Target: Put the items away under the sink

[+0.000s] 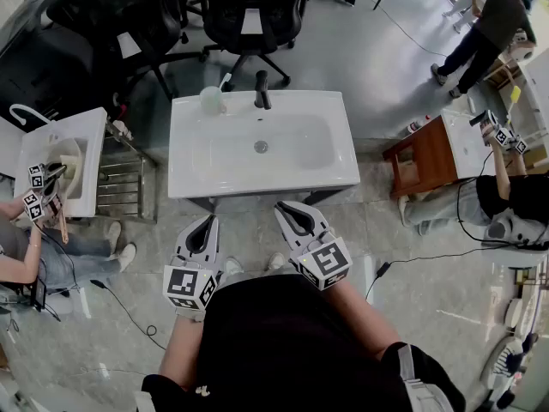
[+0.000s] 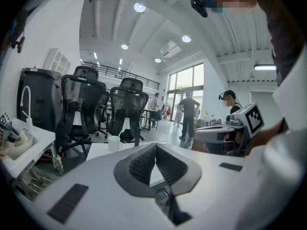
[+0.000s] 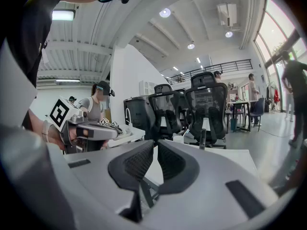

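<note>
Fingers [image 2: 140,166] on left gripper [image 1: 209,221] and right gripper [image 1: 282,206] pressed together, empty, held just short of sink [image 1: 343,174] front edge, probably start pose. Cup [image 1: 212,100] sits on back rim beside faucet [image 1: 262,90], untouched.

- sink [image 1: 184,178]: plain glossy white; drain [image 1: 261,146] silver-grey
- faucet [image 1: 262,90]: black
- cup [image 1: 212,100]: pale, whitish, semi-clear
- left gripper [image 1: 211,219] & right gripper [image 1: 280,206]: lt grey shells, black inner rims
- pads [image 2: 140,166]: dk grey, fine ribbed pattern
- marker cubes [image 1: 189,287]: b/w square codes on white faces
- office chairs [image 1: 249,7]: black
- floor [image 1: 412,67]: grey, faint mottling
- side cabinet [image 1: 426,157]: reddish-brown wood
- person's top [image 1: 283,350]: black
</note>
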A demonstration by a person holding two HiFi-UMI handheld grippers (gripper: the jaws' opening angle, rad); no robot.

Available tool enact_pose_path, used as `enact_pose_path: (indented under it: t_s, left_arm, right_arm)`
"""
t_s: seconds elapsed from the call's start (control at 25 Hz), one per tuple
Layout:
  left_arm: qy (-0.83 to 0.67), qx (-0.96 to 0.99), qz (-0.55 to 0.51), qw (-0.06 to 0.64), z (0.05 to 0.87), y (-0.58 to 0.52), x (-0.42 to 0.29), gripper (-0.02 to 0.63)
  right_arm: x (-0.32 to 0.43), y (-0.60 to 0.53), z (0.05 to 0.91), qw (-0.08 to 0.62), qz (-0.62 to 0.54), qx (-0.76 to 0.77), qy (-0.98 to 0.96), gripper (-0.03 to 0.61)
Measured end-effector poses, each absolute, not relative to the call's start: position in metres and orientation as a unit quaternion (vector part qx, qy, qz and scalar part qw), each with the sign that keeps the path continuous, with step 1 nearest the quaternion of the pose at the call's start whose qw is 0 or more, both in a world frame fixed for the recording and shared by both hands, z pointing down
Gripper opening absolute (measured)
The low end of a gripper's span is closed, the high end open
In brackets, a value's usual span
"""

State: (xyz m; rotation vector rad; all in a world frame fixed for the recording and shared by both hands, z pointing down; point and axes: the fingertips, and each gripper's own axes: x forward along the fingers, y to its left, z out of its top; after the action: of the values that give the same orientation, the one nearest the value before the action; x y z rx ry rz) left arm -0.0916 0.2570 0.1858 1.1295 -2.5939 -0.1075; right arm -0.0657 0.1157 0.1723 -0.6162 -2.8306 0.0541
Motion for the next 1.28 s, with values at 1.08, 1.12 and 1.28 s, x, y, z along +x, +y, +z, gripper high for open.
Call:
enact_pose_path:
  t_s: [1.08,1.12,1.28]
  left_arm:
    - [-0.871,0.461,-0.042,0.163,0.203,0.3,-0.115,0.023]
    - [-0.872,0.459,-0.042,0.165,0.205,0.3,-0.117,0.023]
    - [-0.875,0.452,-0.037,0.169,0.211,0.289,-0.128,0.023]
  right_arm:
    - [-0.067,0.132,0.175,0.126,0.025,-0.096,-0.987,0.046]
    - [-0.069,0.131,0.177,0.126,0.026,-0.096,-0.987,0.046]
    - [-0.087,0.117,0.182,0.123,0.032,-0.104,-0.986,0.046]
